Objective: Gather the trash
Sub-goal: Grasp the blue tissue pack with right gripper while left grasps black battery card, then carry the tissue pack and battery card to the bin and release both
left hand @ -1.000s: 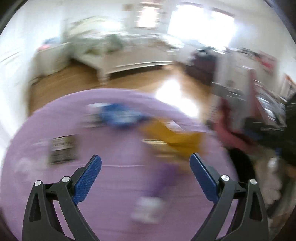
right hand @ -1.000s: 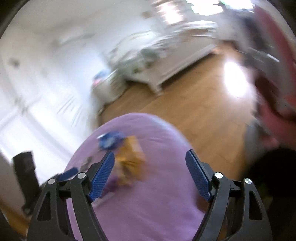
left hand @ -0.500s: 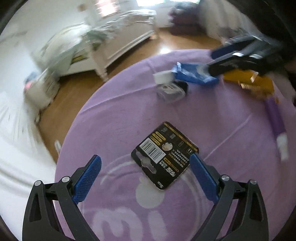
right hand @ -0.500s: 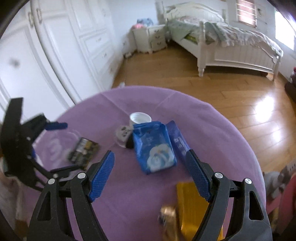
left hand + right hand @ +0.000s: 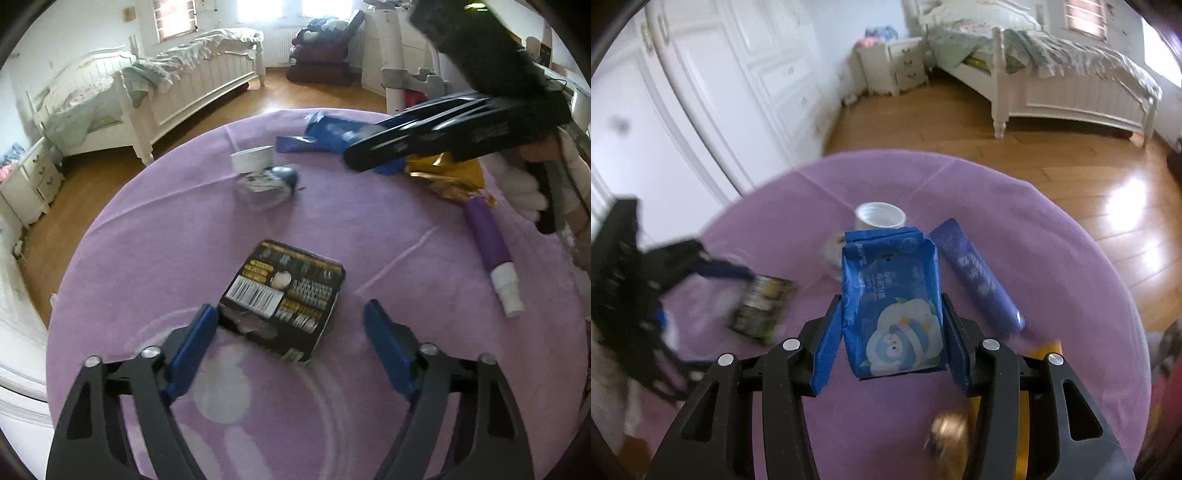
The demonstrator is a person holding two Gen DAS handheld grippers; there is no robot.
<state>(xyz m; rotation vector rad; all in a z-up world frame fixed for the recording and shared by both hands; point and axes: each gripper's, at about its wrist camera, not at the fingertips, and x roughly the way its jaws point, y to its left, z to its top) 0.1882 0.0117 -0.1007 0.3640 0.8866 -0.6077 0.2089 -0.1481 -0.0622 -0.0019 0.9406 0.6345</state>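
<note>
A round table covered by a purple cloth carries the litter. The cloth shows creases and a pale white print near the front edge. On it lie 1 black card package with a barcode, flat near the front; 1 crumpled clear wrapper further back, with 1 white cup touching it just behind; 1 blue pouch with a cartoon print; 1 blue-purple tube-shaped pack just beside the pouch; 1 yellow-gold wrapper; and 1 purple tube with a white cap toward the right edge. The table stands on a wooden floor.
</note>
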